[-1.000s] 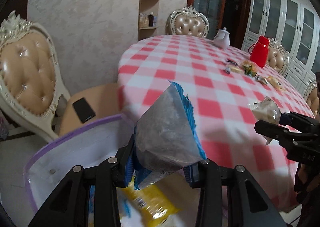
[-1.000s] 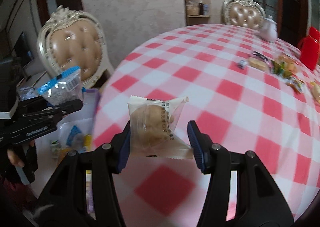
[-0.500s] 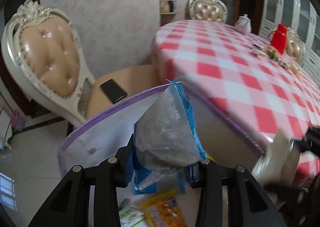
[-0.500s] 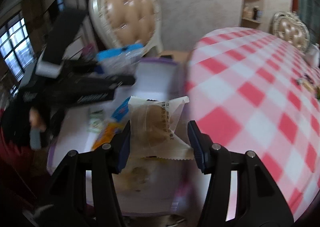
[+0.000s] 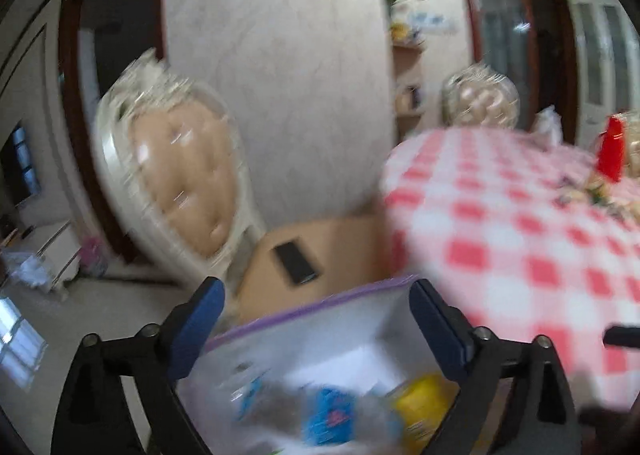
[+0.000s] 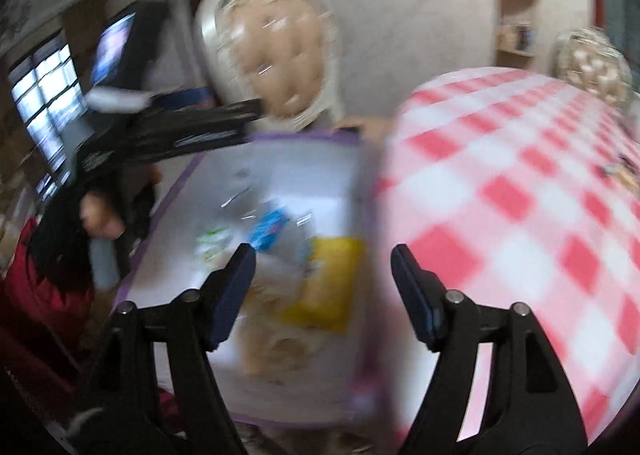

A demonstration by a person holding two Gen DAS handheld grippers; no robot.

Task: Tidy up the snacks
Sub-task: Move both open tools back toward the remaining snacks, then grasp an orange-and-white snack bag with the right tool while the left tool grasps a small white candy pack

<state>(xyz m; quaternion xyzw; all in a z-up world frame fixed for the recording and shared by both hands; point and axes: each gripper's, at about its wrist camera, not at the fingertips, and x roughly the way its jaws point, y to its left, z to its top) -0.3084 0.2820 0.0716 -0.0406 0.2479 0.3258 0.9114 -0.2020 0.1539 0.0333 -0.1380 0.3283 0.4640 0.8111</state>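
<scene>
A white box with a purple rim (image 5: 304,305) (image 6: 188,175) stands beside the table and holds several snack packets: a blue one (image 5: 328,415) (image 6: 270,225), a yellow one (image 5: 424,411) (image 6: 332,279) and a pale pastry packet (image 6: 276,335). My left gripper (image 5: 316,331) is open and empty above the box. My right gripper (image 6: 322,295) is open and empty over the box's near end. The left gripper's black body (image 6: 192,131) shows at the box's far left. Both views are blurred.
A round table with a red and white checked cloth (image 5: 520,247) (image 6: 512,191) is right of the box, with a red jug (image 5: 612,151) and more snacks at its far side. A cream padded chair (image 5: 180,179) holds a black phone (image 5: 298,257) on its seat.
Both grippers have opened. The blue-edged packet left the left gripper and the pastry packet left the right one; both now lie in the box. Both cameras swung left, toward the box.
</scene>
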